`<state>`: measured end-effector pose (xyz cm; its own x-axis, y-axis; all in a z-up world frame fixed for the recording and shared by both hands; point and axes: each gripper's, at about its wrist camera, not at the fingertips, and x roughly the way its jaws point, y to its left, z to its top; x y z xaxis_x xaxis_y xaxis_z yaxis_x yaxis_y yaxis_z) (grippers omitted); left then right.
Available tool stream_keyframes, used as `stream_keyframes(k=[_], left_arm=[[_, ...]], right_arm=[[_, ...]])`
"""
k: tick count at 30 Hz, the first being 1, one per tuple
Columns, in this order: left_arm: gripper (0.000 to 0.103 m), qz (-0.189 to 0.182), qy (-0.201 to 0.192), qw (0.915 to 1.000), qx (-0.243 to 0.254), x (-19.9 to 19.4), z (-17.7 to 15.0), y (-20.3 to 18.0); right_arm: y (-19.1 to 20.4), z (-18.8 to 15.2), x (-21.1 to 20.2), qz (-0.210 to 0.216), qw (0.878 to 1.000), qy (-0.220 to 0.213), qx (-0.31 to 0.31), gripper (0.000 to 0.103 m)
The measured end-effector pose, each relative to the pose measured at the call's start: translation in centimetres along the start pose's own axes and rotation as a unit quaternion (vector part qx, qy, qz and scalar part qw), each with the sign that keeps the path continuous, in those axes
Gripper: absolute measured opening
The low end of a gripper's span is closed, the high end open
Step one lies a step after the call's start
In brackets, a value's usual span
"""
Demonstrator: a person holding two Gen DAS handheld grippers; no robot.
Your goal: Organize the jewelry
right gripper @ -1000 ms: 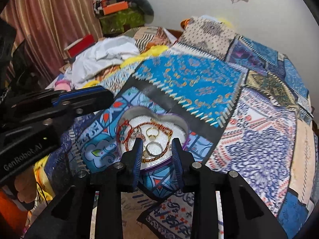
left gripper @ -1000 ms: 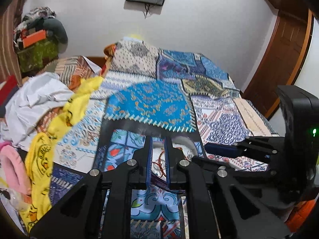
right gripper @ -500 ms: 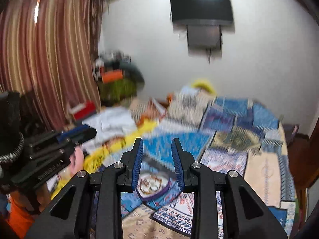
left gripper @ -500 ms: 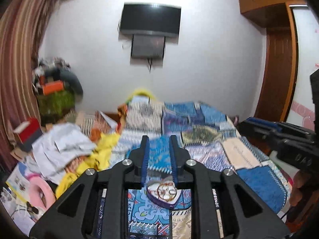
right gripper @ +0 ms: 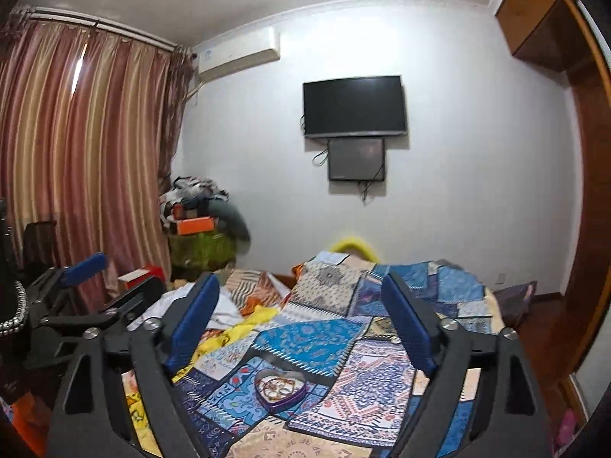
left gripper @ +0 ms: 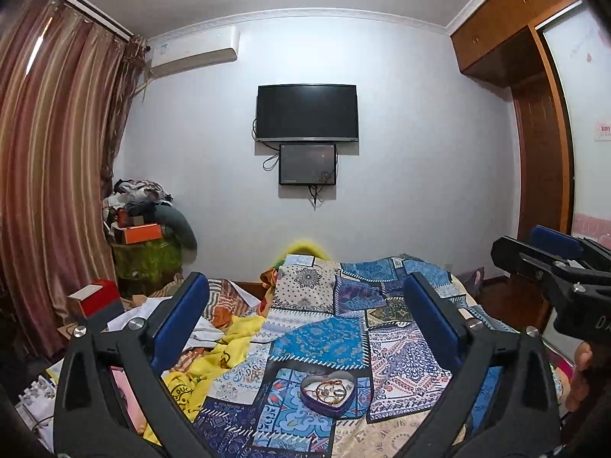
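The left tool (left gripper: pixel 305 316) and the right tool (right gripper: pixel 301 313) are both opening wide, with nothing between their jaws. The heart-shaped jewelry box (left gripper: pixel 328 395), holding rings and chains, lies on the patterned bed cover (left gripper: pixel 324 343), near the bed's front edge.

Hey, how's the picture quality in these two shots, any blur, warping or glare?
Left wrist view: sharp, strong fisheye bending of the curtain and wardrobe; dim, even room light. Right wrist view: slightly softer, same barrel warp, daylight glowing through the curtain. The heart-shaped box is small, its jewelry hard to resolve.
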<state>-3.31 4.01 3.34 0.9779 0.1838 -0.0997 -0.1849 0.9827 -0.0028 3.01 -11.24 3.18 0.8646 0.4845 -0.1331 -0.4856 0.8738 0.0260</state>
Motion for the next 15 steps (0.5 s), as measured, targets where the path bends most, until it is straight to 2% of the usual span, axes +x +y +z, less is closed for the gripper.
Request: stream_keyframes(k=[4,7,15], left_arm=[[0.102,0.0,0.004,1.0,-0.005,-0.2,-0.2,0.0],[0.102,0.001,0.005,1.0,-0.004,-0.6,-0.4,-0.1],[0.102,0.0,0.009,0.9999,-0.007,-0.6,-0.8,-0.1]], right_arm=[[-0.1,-0.2,-0.5,-0.021,1.0,-0.008,0.002,0.101],[0.0,-0.4,-0.7,-0.032,0.999,-0.012,-0.002,0.101],[0.1,-1.0,-1.4,-0.029,1.0,-0.007,-0.008,0.101]])
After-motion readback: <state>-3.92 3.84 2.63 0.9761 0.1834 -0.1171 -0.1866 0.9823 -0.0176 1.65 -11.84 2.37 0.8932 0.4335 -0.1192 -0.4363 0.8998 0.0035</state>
